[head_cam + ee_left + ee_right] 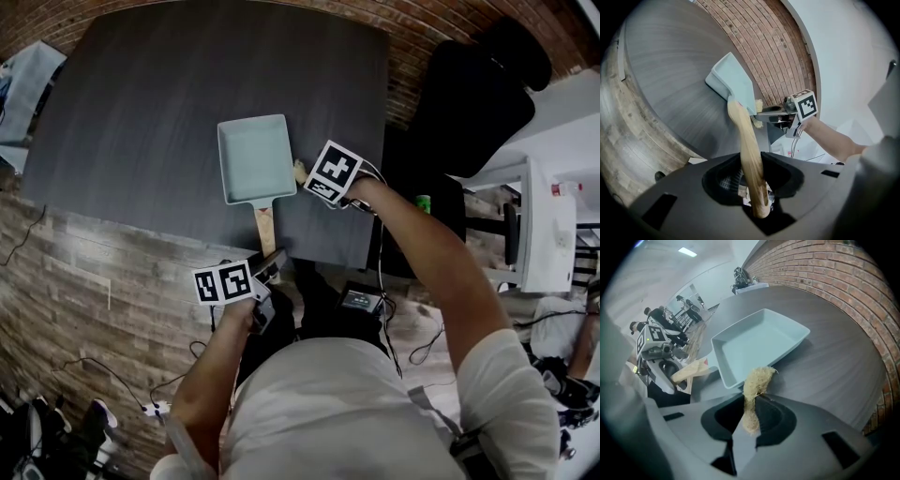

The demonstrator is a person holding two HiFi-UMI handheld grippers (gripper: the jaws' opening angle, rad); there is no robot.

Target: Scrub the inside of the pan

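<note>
At the desk's near edge, my left tool (757,187) is clamped on the pan's wooden handle (745,140). That smooth, stiff handle seems the right hold, though the pan could pivot. Beyond it, the pale rectangular pan (255,157) rests empty on the dark desk (141,103). Just outside its right rim, my right tool (750,411) pinches a soft, fibrous scrubber (758,378), likely floppy under pressure.
</note>
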